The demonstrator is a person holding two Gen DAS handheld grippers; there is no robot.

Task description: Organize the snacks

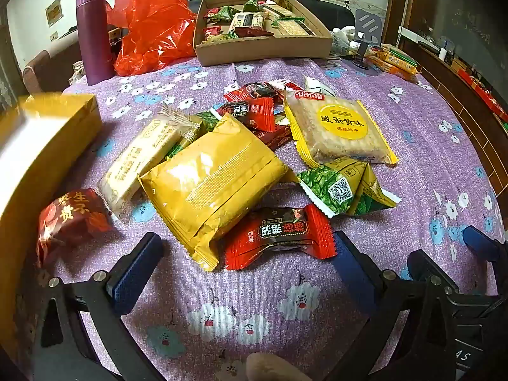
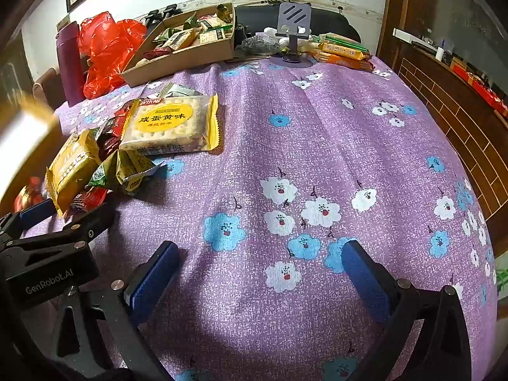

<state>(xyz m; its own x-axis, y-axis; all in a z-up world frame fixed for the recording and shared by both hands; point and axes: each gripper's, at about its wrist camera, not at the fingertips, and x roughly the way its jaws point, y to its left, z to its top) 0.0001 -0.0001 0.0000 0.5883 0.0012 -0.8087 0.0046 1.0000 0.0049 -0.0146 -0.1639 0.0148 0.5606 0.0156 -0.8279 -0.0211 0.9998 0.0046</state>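
A pile of wrapped snacks lies on the purple flowered tablecloth [image 1: 428,146]. In the left wrist view my left gripper [image 1: 250,263] is open just short of a red candy packet [image 1: 279,238] and a big yellow packet [image 1: 216,177]. A cracker packet [image 1: 339,127], a green-yellow packet [image 1: 346,187], a cream bar [image 1: 143,155] and a dark red packet [image 1: 70,219] lie around. A cardboard tray [image 1: 263,49] with several snacks stands at the back. My right gripper [image 2: 258,266] is open and empty over bare cloth, right of the pile [image 2: 133,146].
A yellow box [image 1: 41,146] stands at the left edge. A purple flask [image 1: 93,31] and red plastic bag [image 1: 149,25] are at the back left. A phone stand [image 2: 293,28] and orange packets [image 2: 344,52] are at the back right. A wooden cabinet [image 2: 460,101] runs along the right.
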